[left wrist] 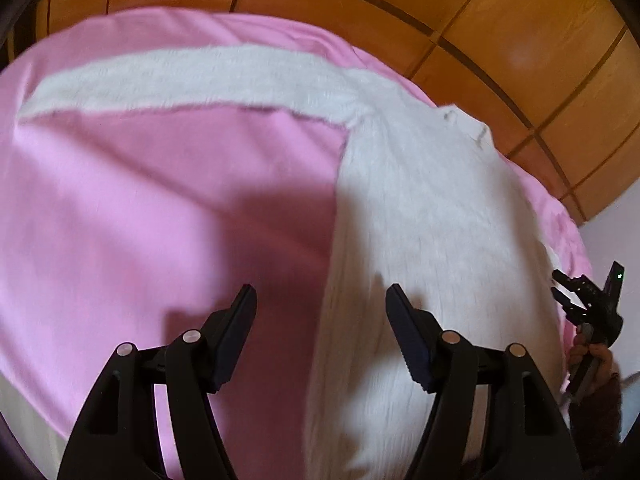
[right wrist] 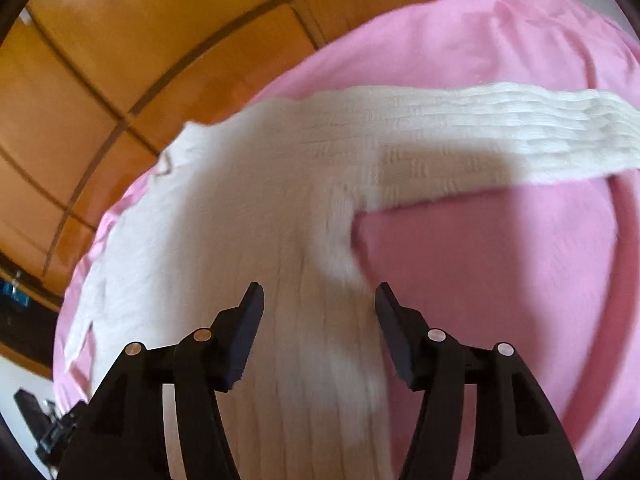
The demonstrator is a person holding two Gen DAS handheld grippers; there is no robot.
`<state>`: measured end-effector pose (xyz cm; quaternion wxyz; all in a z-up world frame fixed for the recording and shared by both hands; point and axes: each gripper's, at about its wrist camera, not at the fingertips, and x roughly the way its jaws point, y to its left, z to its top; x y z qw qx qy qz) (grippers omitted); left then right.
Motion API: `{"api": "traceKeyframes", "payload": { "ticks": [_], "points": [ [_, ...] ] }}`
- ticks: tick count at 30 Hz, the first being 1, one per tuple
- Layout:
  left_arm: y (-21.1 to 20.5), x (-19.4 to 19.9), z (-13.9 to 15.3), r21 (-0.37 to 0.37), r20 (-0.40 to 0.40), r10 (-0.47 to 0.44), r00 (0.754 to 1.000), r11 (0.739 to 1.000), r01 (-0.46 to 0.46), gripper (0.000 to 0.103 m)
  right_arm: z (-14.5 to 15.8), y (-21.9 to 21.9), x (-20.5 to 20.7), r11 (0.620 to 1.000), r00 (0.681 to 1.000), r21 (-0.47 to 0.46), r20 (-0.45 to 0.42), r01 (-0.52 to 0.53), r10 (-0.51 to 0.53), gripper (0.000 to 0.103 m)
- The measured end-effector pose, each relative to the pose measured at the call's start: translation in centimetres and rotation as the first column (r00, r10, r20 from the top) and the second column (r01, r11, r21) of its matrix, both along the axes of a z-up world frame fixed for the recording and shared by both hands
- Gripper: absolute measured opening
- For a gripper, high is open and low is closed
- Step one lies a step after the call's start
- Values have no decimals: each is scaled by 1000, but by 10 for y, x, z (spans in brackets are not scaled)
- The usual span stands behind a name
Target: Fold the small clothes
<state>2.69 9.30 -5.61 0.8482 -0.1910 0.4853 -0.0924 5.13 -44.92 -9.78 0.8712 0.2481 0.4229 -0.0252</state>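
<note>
Both pairs of jaws stand wide with nothing gripped. The left gripper (left wrist: 321, 300) hangs above the edge where the white knitted garment (left wrist: 420, 208) meets the pink sheet (left wrist: 160, 208). The right gripper (right wrist: 319, 300) hangs over the garment's body; the cloth lies beneath, not pinched. One long sleeve (right wrist: 520, 128) stretches sideways across the pink sheet. The garment lies flat, its far edge near the sheet's rim. Beyond is a wooden panelled wall (left wrist: 500, 20). A hand (left wrist: 596, 360) holds the right gripper.
</note>
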Motion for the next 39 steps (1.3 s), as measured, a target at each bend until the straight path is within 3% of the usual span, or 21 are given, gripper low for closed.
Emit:
{"api": "traceKeyframes", "payload": {
  "ticks": [3, 4, 5, 8, 13, 15, 16, 17, 18, 21, 22, 25, 27, 30, 31, 33, 34, 37, 39],
  "points": [
    [-1, -14, -8, -25, -8, -34, 999, 999, 34, 61, -5, 10, -28, 1000, 1000, -1, -9, -12, 12, 57],
    [-4, -19, -9, -9, -8, -39, 999, 999, 39, 40, -8, 16, -36, 999, 1000, -41, -12, -14, 14, 57],
    [-7, -20, -12, 8, -22, -54, 998, 999, 54, 5, -15, 21, -46, 996, 1000, -83, -27, -14, 12, 57],
    [-9, -27, -12, 5, -22, -72, 997, 997, 72, 5, -25, 26, -64, 989, 1000, -145, 2, 9, -9, 52],
    [-7, -37, -12, 34, -36, -94, 995, 995, 95, 5, -20, 16, -68, 995, 999, -100, -33, -4, 0, 51],
    [-4, -39, -5, 47, -28, -86, 996, 995, 87, 17, -12, -4, -73, 998, 999, -47, -16, 43, -44, 51],
    [-1, -39, -3, 41, -24, -74, 997, 996, 74, 37, -9, -14, -78, 997, 997, -22, 1, 76, -76, 51],
    [1, -38, 3, 29, -3, -58, 998, 998, 58, 47, -6, -30, -80, 992, 992, 17, 18, 128, -128, 51],
    [4, -34, 8, 22, 15, -40, 999, 999, 40, 48, -5, -47, -82, 982, 983, 57, 30, 180, -182, 51],
    [5, -26, 20, 32, 47, -27, 999, 999, 25, 50, -7, -112, -87, 912, 923, 180, 47, 369, -382, 51],
    [2, -21, 26, 43, 65, -25, 998, 999, 22, 54, -10, -138, -90, 863, 879, 219, 44, 454, -474, 50],
    [-6, -12, 35, 35, 90, -34, 995, 999, 31, 60, -21, -198, -89, 746, 784, 319, 14, 585, -620, 49],
    [-17, -5, 38, 26, 99, -55, 994, 998, 52, 61, -30, -228, -80, 684, 744, 381, -14, 622, -668, 49],
    [-35, 7, 38, 23, 96, -89, 991, 996, 87, 61, -36, -254, -61, 649, 713, 378, -44, 660, -699, 44],
    [-43, 10, 38, 29, 96, -105, 990, 994, 103, 61, -37, -262, -52, 650, 711, 357, -60, 671, -701, 24],
    [-59, 15, 38, 41, 92, -146, 985, 989, 143, 60, -28, -275, -40, 673, 709, 254, -86, 695, -700, 5],
    [-65, 17, 38, 45, 89, -167, 982, 985, 164, 59, -15, -283, -37, 681, 701, 188, -70, 708, -709, 5],
    [-76, 22, 36, 55, 81, -202, 976, 979, 198, 58, 31, -298, -36, 673, 675, 126, 35, 729, -737, 5],
    [-81, 27, 34, 49, 80, -221, 972, 975, 218, 58, 55, -291, -22, 700, 695, 120, 91, 704, -714, 5]
  ]
}}
